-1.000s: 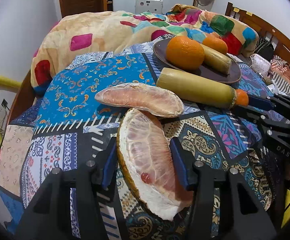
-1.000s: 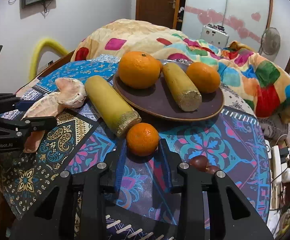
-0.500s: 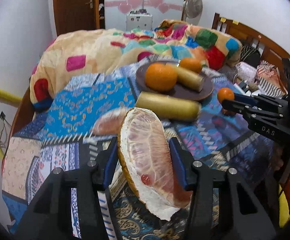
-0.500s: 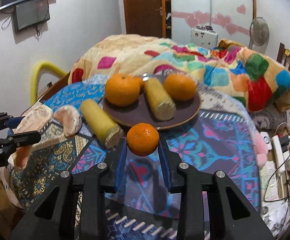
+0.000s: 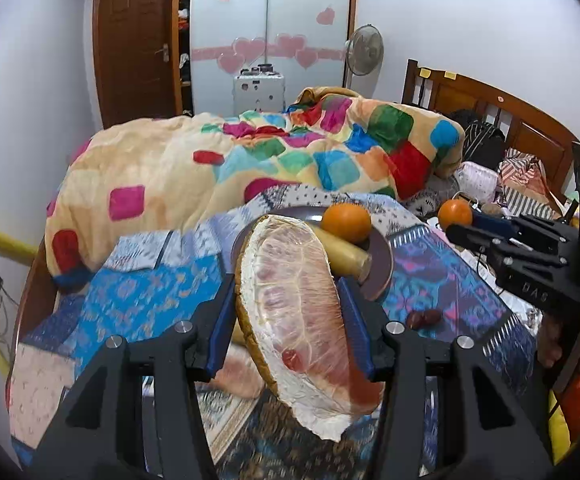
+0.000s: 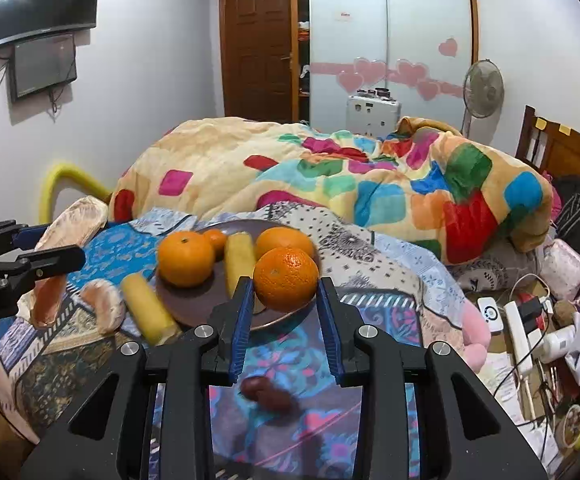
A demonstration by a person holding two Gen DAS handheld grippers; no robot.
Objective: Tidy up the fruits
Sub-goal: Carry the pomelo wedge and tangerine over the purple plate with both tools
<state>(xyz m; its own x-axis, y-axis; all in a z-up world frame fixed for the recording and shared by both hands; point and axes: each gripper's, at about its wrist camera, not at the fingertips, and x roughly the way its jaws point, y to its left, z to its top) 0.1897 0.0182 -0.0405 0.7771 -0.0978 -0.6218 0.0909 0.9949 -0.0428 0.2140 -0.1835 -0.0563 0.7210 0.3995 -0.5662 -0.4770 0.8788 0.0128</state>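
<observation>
1. Left gripper point(image 5: 287, 316) is clamped on a peeled pomelo wedge point(image 5: 302, 316), held clear above the patterned cloth point(image 5: 137, 292).
2. Right gripper point(image 6: 285, 312) grasps a small orange point(image 6: 285, 278), poised near the brown plate point(image 6: 193, 308).
3. Risk: the plate already carries oranges and a yellow stalk point(image 6: 238, 258); a crowded landing could send round fruit rolling off, and a hard squeeze may tear the soft wedge.

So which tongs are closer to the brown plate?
Right. The right tongs hold an orange over the brown plate's near edge; the left tongs, gripping pomelo, hang off to its left.
</observation>
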